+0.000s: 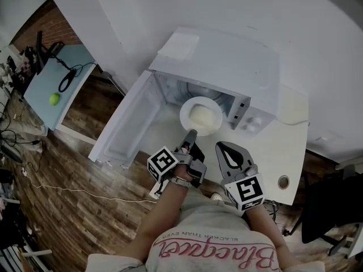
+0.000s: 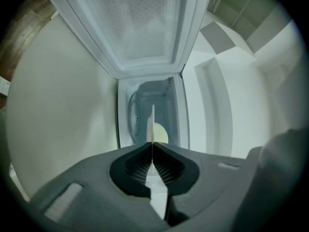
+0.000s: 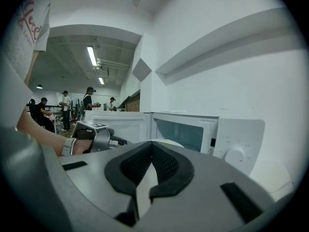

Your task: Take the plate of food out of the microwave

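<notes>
White microwave [image 1: 227, 61] on a white counter [image 1: 286, 152], wooden floor [image 1: 68, 208] beside.

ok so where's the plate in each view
Head view: plate at centre, before the microwave opening, left gripper on its near rim.
Left gripper view: edge-on, centre, between the shut jaws.
Right gripper view: pale rim just above the jaws.
Shared landmark: the microwave's open door.

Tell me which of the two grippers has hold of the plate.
The left gripper: its jaws are clamped on the near rim of the plate. The right gripper is shut with nothing between its jaws, off to the side and clear of the plate.
</notes>
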The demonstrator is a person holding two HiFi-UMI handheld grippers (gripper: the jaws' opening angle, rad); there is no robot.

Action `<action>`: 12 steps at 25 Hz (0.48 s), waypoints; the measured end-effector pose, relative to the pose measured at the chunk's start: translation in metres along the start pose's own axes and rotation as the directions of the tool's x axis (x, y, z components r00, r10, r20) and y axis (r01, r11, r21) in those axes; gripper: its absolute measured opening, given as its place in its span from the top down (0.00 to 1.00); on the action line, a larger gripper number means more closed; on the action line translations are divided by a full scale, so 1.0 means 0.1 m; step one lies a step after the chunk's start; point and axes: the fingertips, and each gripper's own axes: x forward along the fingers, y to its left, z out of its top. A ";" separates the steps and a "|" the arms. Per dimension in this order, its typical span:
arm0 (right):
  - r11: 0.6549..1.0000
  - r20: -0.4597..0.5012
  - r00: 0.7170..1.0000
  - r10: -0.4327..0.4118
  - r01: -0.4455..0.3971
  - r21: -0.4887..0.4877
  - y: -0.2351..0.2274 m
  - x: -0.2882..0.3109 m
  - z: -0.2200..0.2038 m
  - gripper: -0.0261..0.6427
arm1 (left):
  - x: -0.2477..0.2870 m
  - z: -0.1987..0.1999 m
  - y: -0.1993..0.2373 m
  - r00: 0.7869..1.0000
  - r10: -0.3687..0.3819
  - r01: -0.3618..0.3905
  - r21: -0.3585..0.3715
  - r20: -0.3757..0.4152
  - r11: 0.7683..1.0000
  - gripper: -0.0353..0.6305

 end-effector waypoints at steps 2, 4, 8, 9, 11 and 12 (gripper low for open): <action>1.000 0.007 1.000 0.000 0.000 -0.005 0.00 -0.05 0.02 0.94 | -0.05 -0.03 -0.05 1.000 -0.010 0.010 0.004 0.005 1.000 0.93; 1.000 0.015 1.000 0.001 -0.001 -0.008 0.01 -0.11 0.03 0.94 | -0.11 -0.07 -0.11 1.000 -0.021 0.020 0.011 0.010 1.000 0.93; 1.000 0.027 1.000 0.011 -0.011 -0.021 0.07 -0.24 0.06 0.94 | -0.22 -0.15 -0.20 0.999 -0.038 0.037 0.021 0.020 0.999 0.93; 1.000 0.031 0.999 0.013 -0.012 -0.026 0.08 -0.26 0.07 0.94 | -0.24 -0.18 -0.22 0.999 -0.042 0.042 0.024 0.021 0.999 0.93; 0.999 0.042 0.999 0.012 -0.010 -0.032 0.08 -0.33 0.10 0.94 | -0.29 -0.23 -0.26 0.998 -0.050 0.050 0.028 0.023 0.998 0.93; 0.999 0.048 0.999 0.009 -0.008 -0.033 0.08 -0.36 0.12 0.94 | -0.32 -0.26 -0.28 0.998 -0.054 0.053 0.031 0.024 0.998 0.93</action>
